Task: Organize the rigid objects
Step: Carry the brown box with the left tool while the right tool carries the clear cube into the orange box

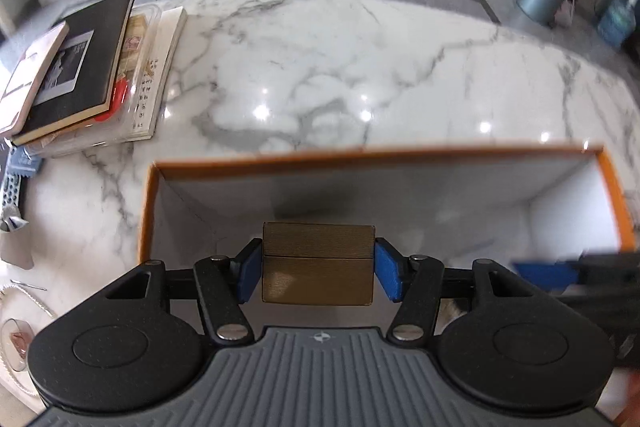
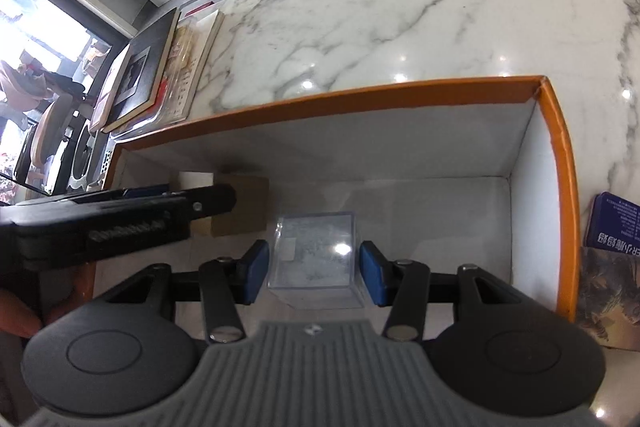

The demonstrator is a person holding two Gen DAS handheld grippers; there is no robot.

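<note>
the left gripper (image 1: 318,269) pointed steeply down into the orange-rimmed box (image 1: 360,153) on the marble tabletop (image 1: 320,67). its blue fingers (image 1: 386,269) stood partly open, with both pads against the sides of the brown box (image 1: 318,263), which was inside the larger box. the right gripper (image 2: 314,271) also angled down into the box, fingers partly open on either side of the clear plastic case (image 2: 316,255); contact with the case could not be confirmed. a stack of books (image 1: 84,67) lay at far left.

Beside the orange-rimmed box (image 2: 560,155), a blue booklet (image 2: 612,227) bears inverted white Chinese characters and "ER"; other print is perhaps too blurred.
</note>
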